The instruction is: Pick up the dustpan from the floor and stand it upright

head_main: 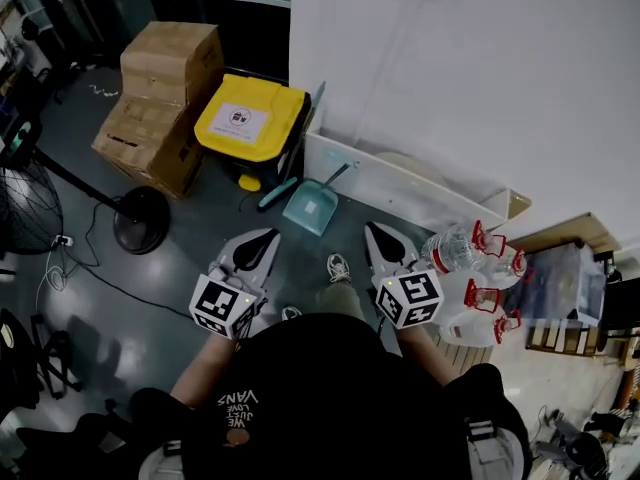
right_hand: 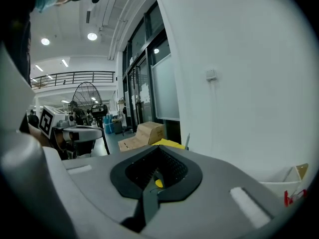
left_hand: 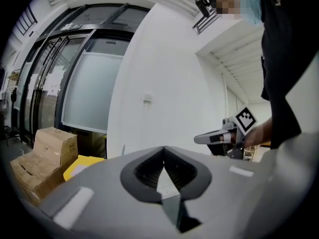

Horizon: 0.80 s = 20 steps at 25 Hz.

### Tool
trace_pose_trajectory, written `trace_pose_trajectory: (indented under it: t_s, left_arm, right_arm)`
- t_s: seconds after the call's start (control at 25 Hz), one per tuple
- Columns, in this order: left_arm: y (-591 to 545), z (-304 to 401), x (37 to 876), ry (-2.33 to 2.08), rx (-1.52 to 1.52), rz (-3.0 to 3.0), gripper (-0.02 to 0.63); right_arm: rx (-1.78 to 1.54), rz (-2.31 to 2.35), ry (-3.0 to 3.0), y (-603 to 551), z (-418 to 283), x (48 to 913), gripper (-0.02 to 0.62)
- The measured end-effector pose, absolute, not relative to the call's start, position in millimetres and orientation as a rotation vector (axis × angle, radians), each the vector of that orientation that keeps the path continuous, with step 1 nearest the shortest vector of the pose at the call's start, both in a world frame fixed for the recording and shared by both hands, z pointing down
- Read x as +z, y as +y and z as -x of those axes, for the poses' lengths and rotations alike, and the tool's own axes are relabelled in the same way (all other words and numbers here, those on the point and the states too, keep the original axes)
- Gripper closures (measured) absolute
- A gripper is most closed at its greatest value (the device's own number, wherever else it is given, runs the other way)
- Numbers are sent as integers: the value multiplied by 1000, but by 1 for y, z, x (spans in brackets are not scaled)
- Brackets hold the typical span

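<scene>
The light-blue plastic dustpan (head_main: 309,209) stands on the grey floor (head_main: 190,268), its handle tilted against the white ledge (head_main: 400,183), beside the yellow-lidded bin (head_main: 250,118). The left gripper (head_main: 266,235) and the right gripper (head_main: 374,230) are both clenched, empty.

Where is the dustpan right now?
In the head view, the dustpan sits on the floor just right of the yellow-lidded bin, by the white wall.

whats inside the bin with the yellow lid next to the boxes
The yellow lid is shut, so whatever is inside is covered. Only a white label shows on top of it.
</scene>
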<state>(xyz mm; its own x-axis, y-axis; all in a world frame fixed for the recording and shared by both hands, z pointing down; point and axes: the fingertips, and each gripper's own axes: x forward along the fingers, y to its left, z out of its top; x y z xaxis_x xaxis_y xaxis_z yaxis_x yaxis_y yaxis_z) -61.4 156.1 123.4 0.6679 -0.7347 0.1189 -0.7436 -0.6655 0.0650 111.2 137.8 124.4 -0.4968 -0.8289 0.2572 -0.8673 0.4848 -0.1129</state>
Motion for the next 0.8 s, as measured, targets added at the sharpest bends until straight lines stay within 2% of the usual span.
trace_pose_trajectory:
  t_s: [0.8]
  left_arm:
    - [179,67,103,-1271,91,-2811,554]
  right_arm:
    - [261,-1414,-2592,152,-79,113,595]
